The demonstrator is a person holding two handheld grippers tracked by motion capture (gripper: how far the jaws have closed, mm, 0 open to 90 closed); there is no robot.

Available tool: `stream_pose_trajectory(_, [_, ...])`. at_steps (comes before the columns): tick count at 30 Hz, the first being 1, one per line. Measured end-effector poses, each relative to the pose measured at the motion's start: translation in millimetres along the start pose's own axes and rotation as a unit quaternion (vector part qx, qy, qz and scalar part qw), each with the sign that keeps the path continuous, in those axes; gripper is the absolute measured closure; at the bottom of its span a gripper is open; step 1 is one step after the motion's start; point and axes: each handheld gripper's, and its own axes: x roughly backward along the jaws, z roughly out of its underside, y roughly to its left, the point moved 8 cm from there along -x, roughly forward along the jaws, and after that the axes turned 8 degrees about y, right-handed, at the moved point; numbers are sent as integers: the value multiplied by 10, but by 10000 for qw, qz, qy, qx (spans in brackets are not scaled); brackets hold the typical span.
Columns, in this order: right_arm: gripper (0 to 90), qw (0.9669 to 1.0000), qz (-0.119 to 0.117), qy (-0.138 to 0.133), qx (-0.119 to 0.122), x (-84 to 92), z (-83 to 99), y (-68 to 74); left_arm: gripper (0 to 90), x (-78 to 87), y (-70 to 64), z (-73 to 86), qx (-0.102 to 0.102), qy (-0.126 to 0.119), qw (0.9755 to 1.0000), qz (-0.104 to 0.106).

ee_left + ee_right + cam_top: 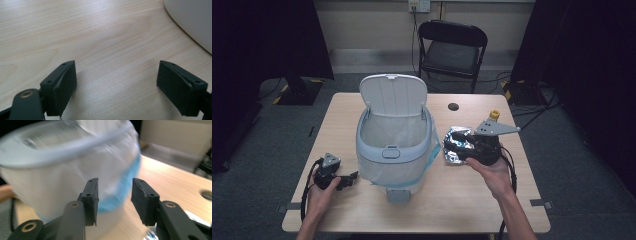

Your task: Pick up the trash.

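- While no readable brand or label shows, the white bin (394, 145) stands lid-up at mid desk (472, 200), lined with a blue-edged bag.
- Right tongs (114, 201): jaws parted, nothing between, aimed at the bin; crumpled foil wrapper (457, 145) just beside them.
- Left tongs (117, 85): wide open, low over bare desk, left of the bin.

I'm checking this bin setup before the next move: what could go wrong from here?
The right gripper hovers open over the crumpled silver foil wrapper; closing off-centre could push it away instead of gripping. The white plastic bin with its thin clear liner bag stands right beside it, so a swing could snag the liner. The raised white lid could get knocked shut.
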Motion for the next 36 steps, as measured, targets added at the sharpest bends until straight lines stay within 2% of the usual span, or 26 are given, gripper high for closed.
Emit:
stream_pose_trajectory(2, [551,9998,14,129,-136,-33,112,-98,159,1,1,1,-5,4,10000,2])
stream_pose_trajectory(4, [542,9991,169,323,-224,-101,252,-203,159,1,1,1,-7,5,10000,-2])
stream_pose_trajectory(7, [537,9973,270,584,-353,-245,474,-329,159,1,1,1,-6,4,10000,1])
stream_pose_trajectory(10, [554,9942,478,860,-432,-375,693,-469,159,1,1,1,-6,5,10000,-1])
stream_pose_trajectory(14, [636,9911,683,1045,-460,-491,950,-643,159,0,1,1,-5,3,10000,2])
stream_pose_trajectory(15, [646,9893,783,1137,-462,-525,1011,-695,159,1,1,1,-5,5,10000,0])
stream_pose_trajectory(18, [662,9848,1085,1294,-417,-665,1119,-843,159,1,1,1,-5,7,10000,3])
stream_pose_trajectory(21, [670,9825,1159,1337,-577,-808,1194,-973,159,1,1,0,-5,7,10000,6])
stream_pose_trajectory(25, [643,9787,1210,1539,-613,-936,1312,-1057,158,1,1,0,-6,7,10000,8])
stream_pose_trajectory(28, [611,9778,1184,1590,-677,-987,1386,-1066,159,0,-1,-1,9,-4,10000,35])
stream_pose_trajectory(33, [600,9791,1162,1505,-721,-1034,1449,-1059,159,1,1,0,0,7,10000,22])
stream_pose_trajectory(36, [596,9793,1179,1529,-606,-1039,1453,-1029,159,2,0,1,-2,8,10000,28])
